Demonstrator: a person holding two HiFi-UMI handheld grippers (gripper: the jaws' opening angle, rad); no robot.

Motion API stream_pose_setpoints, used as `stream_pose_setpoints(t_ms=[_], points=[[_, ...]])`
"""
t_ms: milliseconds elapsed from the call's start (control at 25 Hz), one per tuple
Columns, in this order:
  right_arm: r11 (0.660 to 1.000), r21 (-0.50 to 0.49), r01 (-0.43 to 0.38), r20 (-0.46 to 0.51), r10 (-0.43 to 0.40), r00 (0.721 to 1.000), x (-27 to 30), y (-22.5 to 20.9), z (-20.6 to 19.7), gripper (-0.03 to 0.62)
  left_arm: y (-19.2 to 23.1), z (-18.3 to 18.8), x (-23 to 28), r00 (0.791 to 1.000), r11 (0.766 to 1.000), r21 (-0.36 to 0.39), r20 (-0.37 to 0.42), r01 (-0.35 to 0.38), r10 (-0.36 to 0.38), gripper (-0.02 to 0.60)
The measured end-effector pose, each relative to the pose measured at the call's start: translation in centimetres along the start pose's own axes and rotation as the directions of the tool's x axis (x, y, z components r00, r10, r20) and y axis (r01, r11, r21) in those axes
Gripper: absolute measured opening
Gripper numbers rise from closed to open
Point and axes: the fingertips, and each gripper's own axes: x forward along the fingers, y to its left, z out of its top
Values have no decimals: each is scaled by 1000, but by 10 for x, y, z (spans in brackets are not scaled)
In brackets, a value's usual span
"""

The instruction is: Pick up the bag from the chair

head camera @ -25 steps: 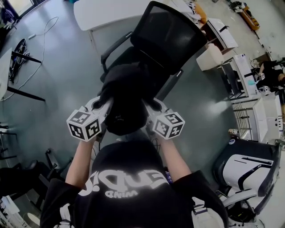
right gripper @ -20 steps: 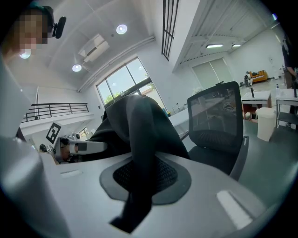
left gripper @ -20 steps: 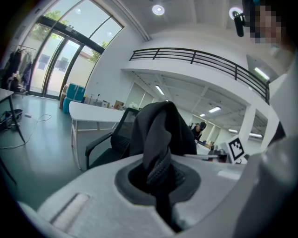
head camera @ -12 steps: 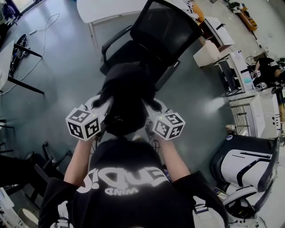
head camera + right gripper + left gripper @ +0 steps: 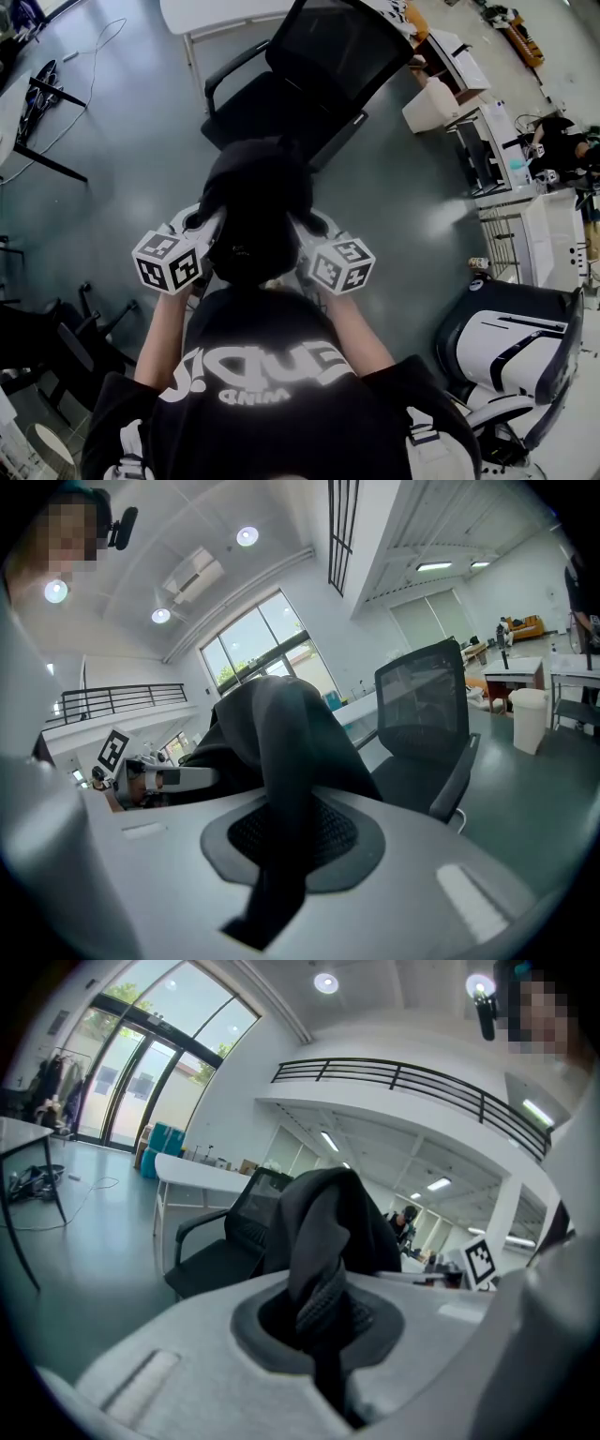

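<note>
A black fabric bag [image 5: 253, 211] hangs in the air between my two grippers, lifted clear of the black mesh office chair [image 5: 309, 80] ahead. My left gripper [image 5: 202, 225] is shut on a strap of the bag [image 5: 323, 1297] on its left side. My right gripper [image 5: 305, 230] is shut on a strap of the bag [image 5: 281, 808] on its right side. The chair's seat [image 5: 253, 112] lies bare beyond the bag. In the right gripper view the chair [image 5: 427, 728] stands to the right of the bag.
A white table [image 5: 211, 14] stands behind the chair. Cables [image 5: 89, 66] trail over the grey floor at the far left. Desks and a white bin [image 5: 427, 103] are at the right, and another chair [image 5: 511, 342] stands at the lower right.
The bag has come toward me and away from the chair, still held by both grippers. The chair's seat shows more fully now.
</note>
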Motion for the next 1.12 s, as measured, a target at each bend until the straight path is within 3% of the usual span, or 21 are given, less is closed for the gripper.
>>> stream_pose_setpoints(t_ms=[400, 1120], points=[[1000, -1, 16, -32, -17, 999, -27, -18, -36, 48, -21, -44, 7, 1000, 999, -37, -26, -14, 13, 8], [1000, 10, 23, -25, -23, 999, -20, -18, -34, 46, -18, -39, 9, 999, 999, -33, -36, -12, 11, 8]])
